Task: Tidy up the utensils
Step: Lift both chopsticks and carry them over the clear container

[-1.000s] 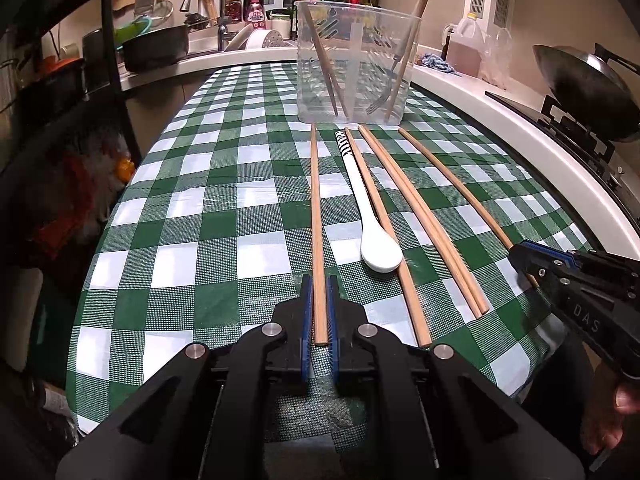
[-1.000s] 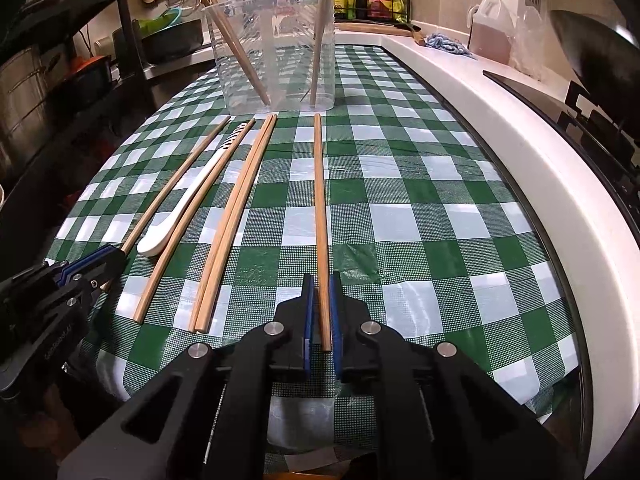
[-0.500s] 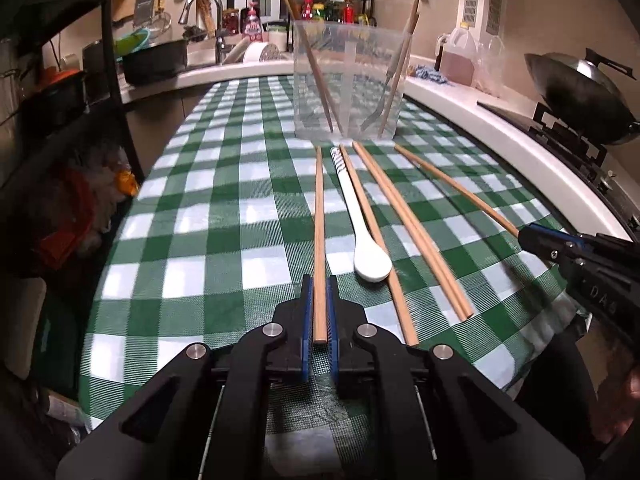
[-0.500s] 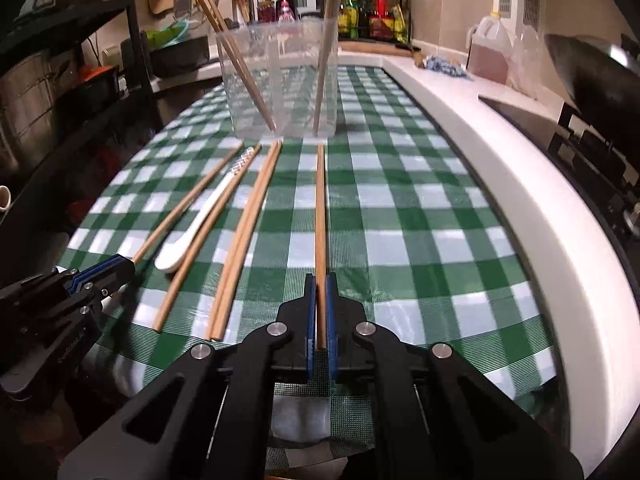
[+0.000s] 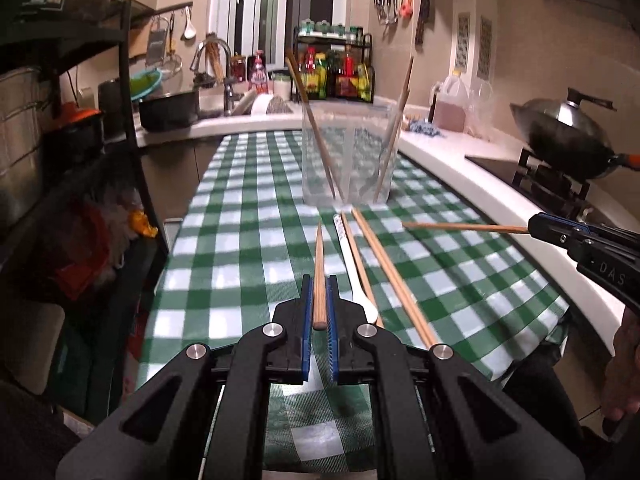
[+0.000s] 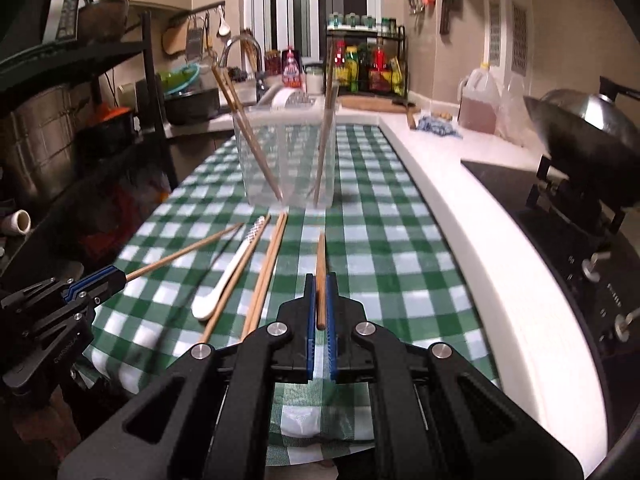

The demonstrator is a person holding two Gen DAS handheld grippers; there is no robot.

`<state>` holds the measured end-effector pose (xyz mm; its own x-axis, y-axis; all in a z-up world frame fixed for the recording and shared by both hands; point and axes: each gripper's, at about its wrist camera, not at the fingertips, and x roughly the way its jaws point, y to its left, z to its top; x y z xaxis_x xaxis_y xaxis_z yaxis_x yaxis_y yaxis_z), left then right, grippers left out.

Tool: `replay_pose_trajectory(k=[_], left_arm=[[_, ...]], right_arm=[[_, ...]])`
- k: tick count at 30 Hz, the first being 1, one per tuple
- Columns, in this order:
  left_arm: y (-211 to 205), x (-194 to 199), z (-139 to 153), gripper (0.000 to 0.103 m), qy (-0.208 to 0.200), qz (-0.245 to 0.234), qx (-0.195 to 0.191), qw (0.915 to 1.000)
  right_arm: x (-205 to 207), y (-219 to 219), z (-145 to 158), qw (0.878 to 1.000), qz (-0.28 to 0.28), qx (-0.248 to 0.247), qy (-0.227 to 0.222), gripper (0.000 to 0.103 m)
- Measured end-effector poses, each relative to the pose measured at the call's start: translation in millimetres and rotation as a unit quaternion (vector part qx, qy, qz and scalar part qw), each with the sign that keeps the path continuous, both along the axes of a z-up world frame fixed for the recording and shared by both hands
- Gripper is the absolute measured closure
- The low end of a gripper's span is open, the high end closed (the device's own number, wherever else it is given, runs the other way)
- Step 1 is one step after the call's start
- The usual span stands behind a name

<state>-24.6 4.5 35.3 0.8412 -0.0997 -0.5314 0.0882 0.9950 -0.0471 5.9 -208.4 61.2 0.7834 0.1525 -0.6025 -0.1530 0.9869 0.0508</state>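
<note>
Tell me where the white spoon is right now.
The white spoon lies flat on the checked tablecloth in front of the clear container, among the loose chopsticks, just right of the chopstick in the left hand-held gripper.

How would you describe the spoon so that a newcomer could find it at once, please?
Start at the green checked tablecloth and the clear plastic container standing on it. Just in front of the container lies a row of wooden chopsticks; among them is the white spoon, the only white utensil, with a striped handle tip.
</note>
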Motion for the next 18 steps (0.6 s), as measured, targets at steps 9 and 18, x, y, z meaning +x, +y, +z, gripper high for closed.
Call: replay_pose_trajectory(k=[9, 18], left_arm=[[11, 7, 40, 0.097, -0.039, -0.001, -0.004, 0.9992], [24, 34, 88, 0.097, -0.081, 0.004, -0.016, 0.9966]], right_arm=[[12, -1, 41, 0.999, 0.015, 0.013, -0.036, 0.098], [41, 0, 72, 0.998, 0.032, 0.034, -0.044, 0.098]])
